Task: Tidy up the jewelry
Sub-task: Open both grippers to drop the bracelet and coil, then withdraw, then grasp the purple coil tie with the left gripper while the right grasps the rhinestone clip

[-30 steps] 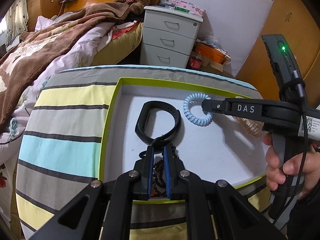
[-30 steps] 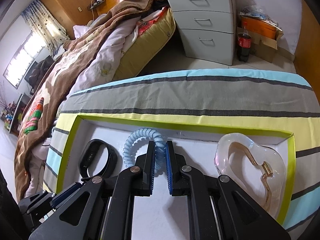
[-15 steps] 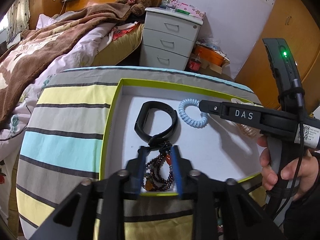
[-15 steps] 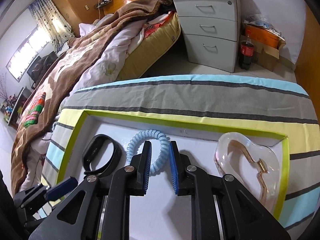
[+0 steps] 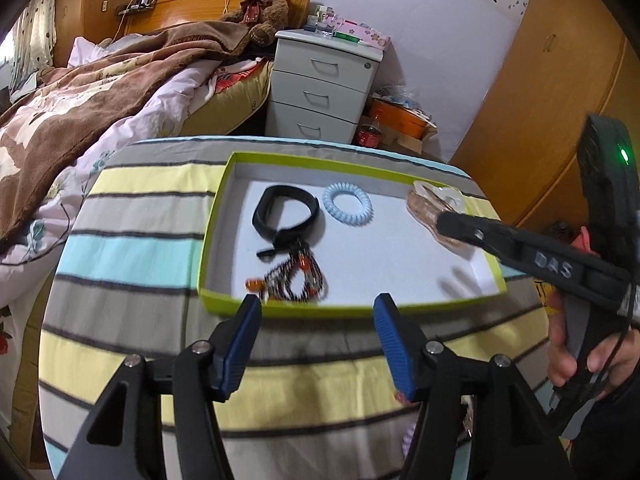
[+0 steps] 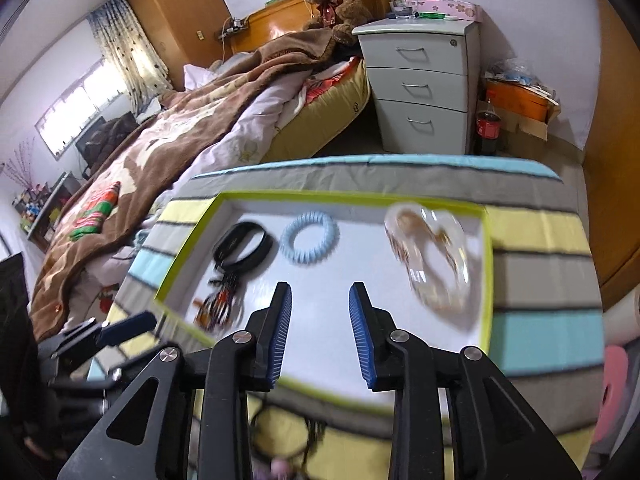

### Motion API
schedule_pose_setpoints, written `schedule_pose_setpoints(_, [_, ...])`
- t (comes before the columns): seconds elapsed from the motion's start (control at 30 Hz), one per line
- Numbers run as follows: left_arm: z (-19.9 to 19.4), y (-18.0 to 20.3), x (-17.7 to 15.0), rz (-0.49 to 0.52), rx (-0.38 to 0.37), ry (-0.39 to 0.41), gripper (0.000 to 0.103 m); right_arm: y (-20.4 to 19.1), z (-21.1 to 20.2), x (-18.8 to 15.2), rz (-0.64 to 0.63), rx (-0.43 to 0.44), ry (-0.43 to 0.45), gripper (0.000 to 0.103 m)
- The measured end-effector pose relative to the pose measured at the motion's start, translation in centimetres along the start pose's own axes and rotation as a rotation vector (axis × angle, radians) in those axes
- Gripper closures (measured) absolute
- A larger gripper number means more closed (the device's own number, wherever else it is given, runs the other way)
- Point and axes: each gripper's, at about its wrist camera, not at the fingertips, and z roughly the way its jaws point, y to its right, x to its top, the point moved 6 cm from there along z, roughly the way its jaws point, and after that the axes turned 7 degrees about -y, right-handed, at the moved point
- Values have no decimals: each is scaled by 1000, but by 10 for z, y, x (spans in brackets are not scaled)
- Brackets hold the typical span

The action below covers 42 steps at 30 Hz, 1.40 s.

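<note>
now your left gripper (image 5: 316, 310) is opening with nothing between its jaws, just short of the tray (image 5: 352, 312) on the striped worktop (image 5: 132, 256). your right gripper (image 6: 320, 300) is opening too, empty, over the tray floor. inside lie the beaded bracelet (image 5: 298, 280), black band (image 5: 286, 214), blue coil tie (image 5: 347, 209) and clear hair claw (image 6: 434, 256).

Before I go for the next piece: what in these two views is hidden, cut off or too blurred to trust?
- Clear heart-shaped clip: motion-blurred in the right wrist view; in the left wrist view the right gripper covers part of it.
- Beaded bracelets: blurred in both views, count unclear.
- Items near the table's front edge: behind the gripper arms, cut off by the frame.
</note>
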Motion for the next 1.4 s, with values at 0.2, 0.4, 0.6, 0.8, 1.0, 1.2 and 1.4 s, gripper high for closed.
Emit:
schedule_pose_setpoints(0.2, [-11,1,-25,-9,-30,-1,37,4,-15,-49,-17,34,-26,67])
schedule_pose_setpoints(0.4, [-22,2,-46,-12,-55,1,33,10,-23,-86,-13,58,-40,67])
schedule_pose_setpoints(0.6, [-25,1,-64,-14,-75,-10,29,7,-24,-110,-64,51,-51,67])
schedule_pose_setpoints(0.8, [-24,-1,-78,-18,-95,-27,24,1,-24,-130,-103,1,-62,55])
schedule_pose_setpoints(1.0, [-25,-3,-87,-32,-117,-40,18,-7,-18,-132,-141,-49,-73,48])
schedule_pose_setpoints(1.2, [-26,-8,-94,-36,-116,-48,16,-10,-9,-142,-202,-151,-100,48])
schedule_pose_setpoints(1.4, [-27,-6,-96,-41,-127,-49,16,-12,-9,-149,-248,-204,-90,48])
